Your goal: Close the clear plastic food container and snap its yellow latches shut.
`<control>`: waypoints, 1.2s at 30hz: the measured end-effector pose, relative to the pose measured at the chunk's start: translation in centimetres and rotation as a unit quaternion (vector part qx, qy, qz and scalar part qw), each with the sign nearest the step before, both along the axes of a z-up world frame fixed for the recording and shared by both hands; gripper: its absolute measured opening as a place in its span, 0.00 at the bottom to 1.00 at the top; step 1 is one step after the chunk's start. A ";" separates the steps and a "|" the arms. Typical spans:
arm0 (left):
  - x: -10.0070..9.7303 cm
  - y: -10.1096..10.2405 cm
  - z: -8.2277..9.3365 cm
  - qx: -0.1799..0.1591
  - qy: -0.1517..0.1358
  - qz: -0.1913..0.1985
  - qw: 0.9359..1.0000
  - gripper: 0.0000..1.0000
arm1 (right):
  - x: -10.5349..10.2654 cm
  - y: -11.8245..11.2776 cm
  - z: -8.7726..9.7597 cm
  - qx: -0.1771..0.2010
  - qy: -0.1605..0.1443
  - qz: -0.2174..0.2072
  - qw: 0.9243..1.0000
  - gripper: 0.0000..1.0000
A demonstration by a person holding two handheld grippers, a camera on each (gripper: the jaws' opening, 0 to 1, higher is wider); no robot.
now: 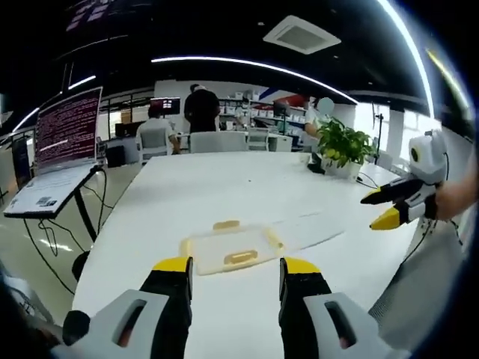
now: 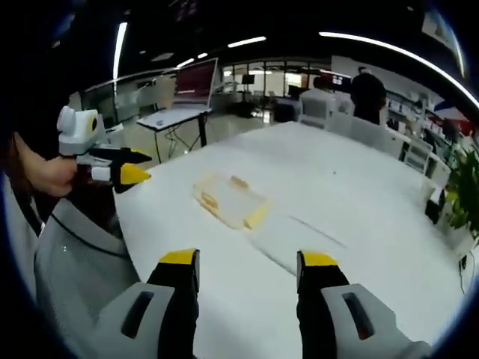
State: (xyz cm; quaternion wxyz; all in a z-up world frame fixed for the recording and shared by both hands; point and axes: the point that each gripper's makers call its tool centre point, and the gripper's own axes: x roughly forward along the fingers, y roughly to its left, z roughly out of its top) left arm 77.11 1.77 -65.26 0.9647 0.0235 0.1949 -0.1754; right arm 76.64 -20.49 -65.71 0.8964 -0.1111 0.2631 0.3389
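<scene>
Lying flat on smooth white table (image 1: 224,187): clear rectangular container (image 1: 228,250), yellow latches (image 1: 239,257); both grippers' jaws apart.

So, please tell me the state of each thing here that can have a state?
Container: on the table, lid on; latches look unsnapped.
Left tool: open, holding nothing, short of the container.
Right tool: open, holding nothing, above the table.
Laptop: open, screen lit.
</scene>
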 end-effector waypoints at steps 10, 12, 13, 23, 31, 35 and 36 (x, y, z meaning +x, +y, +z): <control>2.5 0.7 -0.6 0.033 0.002 -0.046 0.998 0.40 | 2.7 2.2 -0.1 -0.025 -0.004 0.063 0.998 0.49; 2.8 0.6 -0.7 0.039 0.003 -0.061 0.997 0.40 | 3.2 2.7 -0.2 -0.030 -0.002 0.078 0.997 0.49; 3.1 0.7 -0.8 0.046 0.004 -0.070 0.996 0.40 | 3.5 2.9 -0.4 -0.036 -0.002 0.086 0.996 0.49; 5.3 1.0 -1.6 0.124 0.003 -0.164 0.979 0.40 | 5.6 4.8 -1.3 -0.072 -0.003 0.164 0.984 0.49; 7.2 1.1 -2.6 0.179 0.011 -0.252 0.951 0.40 | 7.5 5.9 -2.2 -0.097 0.008 0.218 0.971 0.49; 8.4 1.3 -3.4 0.199 0.017 -0.277 0.940 0.41 | 8.4 6.7 -2.8 -0.113 0.008 0.244 0.963 0.49; 8.6 1.4 -3.6 0.204 0.020 -0.285 0.936 0.41 | 8.5 6.9 -2.9 -0.115 0.008 0.248 0.962 0.49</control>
